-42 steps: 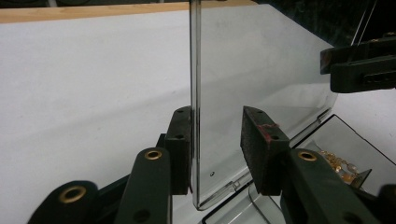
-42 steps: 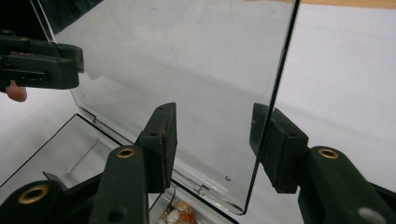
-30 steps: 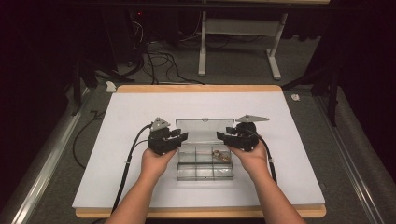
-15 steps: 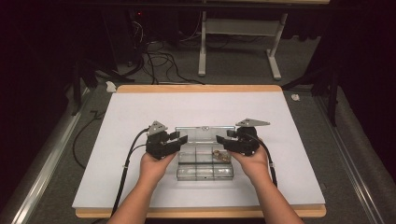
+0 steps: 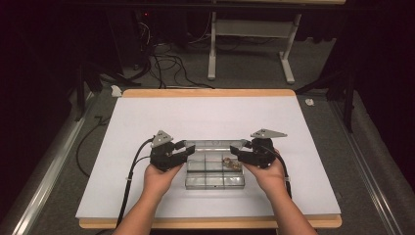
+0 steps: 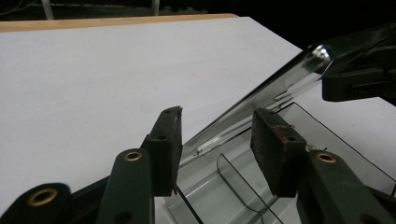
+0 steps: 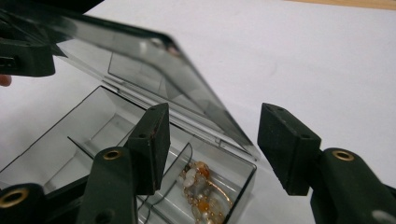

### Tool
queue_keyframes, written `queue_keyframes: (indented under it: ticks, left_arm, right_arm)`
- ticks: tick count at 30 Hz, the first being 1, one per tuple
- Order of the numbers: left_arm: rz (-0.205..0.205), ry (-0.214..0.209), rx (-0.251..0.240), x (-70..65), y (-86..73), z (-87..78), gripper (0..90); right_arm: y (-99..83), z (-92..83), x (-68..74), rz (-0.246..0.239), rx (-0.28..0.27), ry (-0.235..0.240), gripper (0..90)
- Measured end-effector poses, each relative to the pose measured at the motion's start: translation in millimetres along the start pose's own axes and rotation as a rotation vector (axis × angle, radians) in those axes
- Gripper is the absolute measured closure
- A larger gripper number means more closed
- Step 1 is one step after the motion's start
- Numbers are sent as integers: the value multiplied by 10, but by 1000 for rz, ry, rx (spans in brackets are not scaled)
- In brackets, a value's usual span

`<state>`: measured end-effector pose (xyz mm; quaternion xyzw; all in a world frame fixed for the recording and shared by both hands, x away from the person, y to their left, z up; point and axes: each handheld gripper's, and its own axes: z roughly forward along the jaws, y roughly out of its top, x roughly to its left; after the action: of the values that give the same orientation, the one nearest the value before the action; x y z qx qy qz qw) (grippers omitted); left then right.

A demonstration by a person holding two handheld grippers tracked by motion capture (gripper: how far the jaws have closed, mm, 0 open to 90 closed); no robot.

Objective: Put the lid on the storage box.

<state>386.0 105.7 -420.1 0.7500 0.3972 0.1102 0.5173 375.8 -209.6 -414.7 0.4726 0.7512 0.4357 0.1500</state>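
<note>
From the high view, a clear box lies on the white table, long side running left to right. Its lid stands half up along the far edge of the box. The left gripper is at the left end of the lid and the right gripper is at the right end. Both are equally near to it, one at each end.

In the left gripper view, the lid slants up and away to the right, past the two pads. The jaws stand about half open and have just been opening. The lid edge passes between them, and the pads do not seem to press on it.

In the right gripper view, the lid hangs over the box and runs off to the left. The jaws stand fairly wide, with the lid's corner between them and untouched. A string of beads sits in the near corner part of the box, under the lid.
</note>
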Motion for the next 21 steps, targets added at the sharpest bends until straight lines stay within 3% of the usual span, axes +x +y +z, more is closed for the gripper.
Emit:
queue_keyframes:
  ticks: [7,21]
  left_arm:
    - [6,0,-6,-14,-55,-54,535]
    - [34,4,4,-22,-190,-130,534]
  right_arm:
    - [-98,-72,-41,15,-6,-14,442]
    - [-250,-202,-31,-26,-5,-33,442]
